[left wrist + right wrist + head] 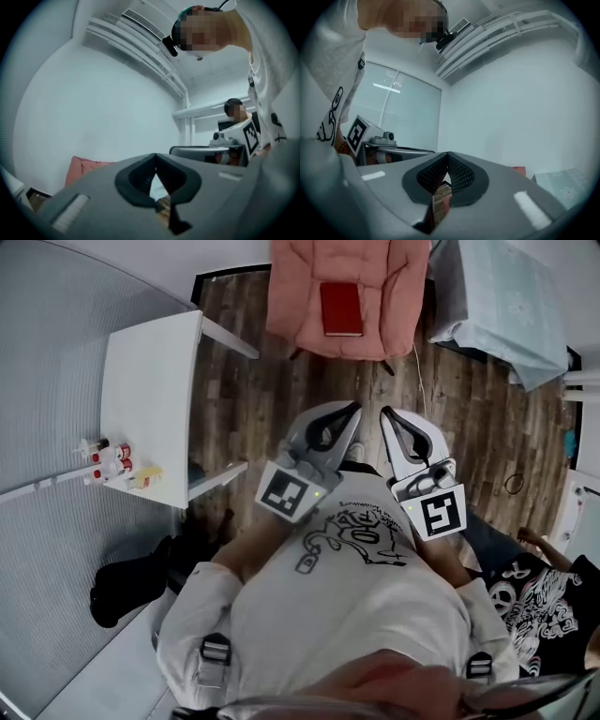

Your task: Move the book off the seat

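book (pixel 341 308) lies flat on the pink seat (pixel 292 296), top centre of the frame. below it the left gripper (pixel 353 411) and right gripper (pixel 385 414) hang side by side, both 2 closed on nothing, well apart from the book. white table (pixel 150 371) at left.

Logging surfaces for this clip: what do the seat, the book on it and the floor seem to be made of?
The seat looks like pink padded fabric, matte: soft quilted folds. The book has a plain red cover, smooth, maybe cloth or leatherette; too small to tell. The floor shows dark planks with grain and seams: wood or wood-look laminate.
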`<state>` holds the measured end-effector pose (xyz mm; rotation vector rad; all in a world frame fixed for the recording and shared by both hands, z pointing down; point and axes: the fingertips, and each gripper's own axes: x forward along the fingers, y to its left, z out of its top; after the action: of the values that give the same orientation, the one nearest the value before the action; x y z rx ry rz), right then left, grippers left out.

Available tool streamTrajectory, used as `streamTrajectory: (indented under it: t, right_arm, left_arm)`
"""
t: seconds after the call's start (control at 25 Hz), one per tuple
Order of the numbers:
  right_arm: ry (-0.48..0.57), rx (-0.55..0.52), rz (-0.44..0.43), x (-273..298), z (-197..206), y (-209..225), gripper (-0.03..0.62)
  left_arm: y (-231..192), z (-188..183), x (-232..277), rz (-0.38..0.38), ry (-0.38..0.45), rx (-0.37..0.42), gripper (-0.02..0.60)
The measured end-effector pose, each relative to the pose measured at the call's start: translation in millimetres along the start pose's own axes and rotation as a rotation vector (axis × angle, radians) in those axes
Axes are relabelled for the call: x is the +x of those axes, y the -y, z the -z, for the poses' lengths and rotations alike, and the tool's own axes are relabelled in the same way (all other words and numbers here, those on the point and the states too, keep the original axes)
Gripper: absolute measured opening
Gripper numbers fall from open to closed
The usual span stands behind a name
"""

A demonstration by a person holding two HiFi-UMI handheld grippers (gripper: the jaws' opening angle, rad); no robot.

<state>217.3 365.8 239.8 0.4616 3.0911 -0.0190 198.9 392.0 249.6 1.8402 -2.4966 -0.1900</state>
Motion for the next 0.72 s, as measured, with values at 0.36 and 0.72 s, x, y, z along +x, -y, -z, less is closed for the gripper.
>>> streamTrajectory:
  t: [0.36, 0.72]
  right_arm:
    - [0.004, -0.005, -0.002, -0.1, 1.7, 6.5, 0.005]
    - [-0.003, -0.018, -0.001, 30.7, 6.0, 25.2, 0.005]
  left_arm:
    - [-0.7, 2.6, 2.3, -0.004, -0.010, -0.005, 0.001]
    - [-29.9, 2.9, 22.6, 0.007, -0.004, -0.009, 0.001]
